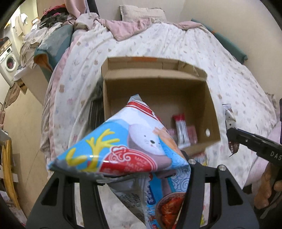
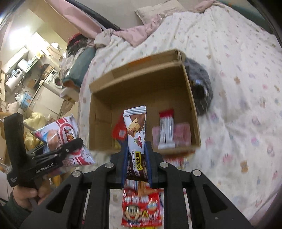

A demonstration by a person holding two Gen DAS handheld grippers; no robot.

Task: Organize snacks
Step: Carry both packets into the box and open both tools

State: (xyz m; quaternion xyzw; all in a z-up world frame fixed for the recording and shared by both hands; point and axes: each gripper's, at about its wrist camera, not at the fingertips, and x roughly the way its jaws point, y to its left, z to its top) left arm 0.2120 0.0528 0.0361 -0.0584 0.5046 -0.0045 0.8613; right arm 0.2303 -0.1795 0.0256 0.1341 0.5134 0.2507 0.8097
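Note:
An open cardboard box (image 1: 158, 82) (image 2: 141, 82) sits on the bed. My left gripper (image 1: 130, 169) is shut on a blue shrimp-chip bag (image 1: 123, 146) with a seal picture, held before the box's near wall; the bag also shows in the right wrist view (image 2: 60, 133). My right gripper (image 2: 136, 151) is shut on a white and brown chocolate wafer pack (image 2: 135, 130), held upright at the box's near edge; it also shows in the left wrist view (image 1: 229, 116). Inside the box lie a red and white snack pack (image 2: 166, 128) (image 1: 182, 130) and pink packets (image 2: 182, 133).
A red snack bag (image 2: 141, 209) lies on the bedspread (image 2: 238, 88) below my right gripper. A grey furry thing (image 2: 201, 88) sits behind the box's right side. Pillows (image 1: 141, 12) are at the bed's head. A cluttered room with a washing machine (image 1: 8, 63) is on the left.

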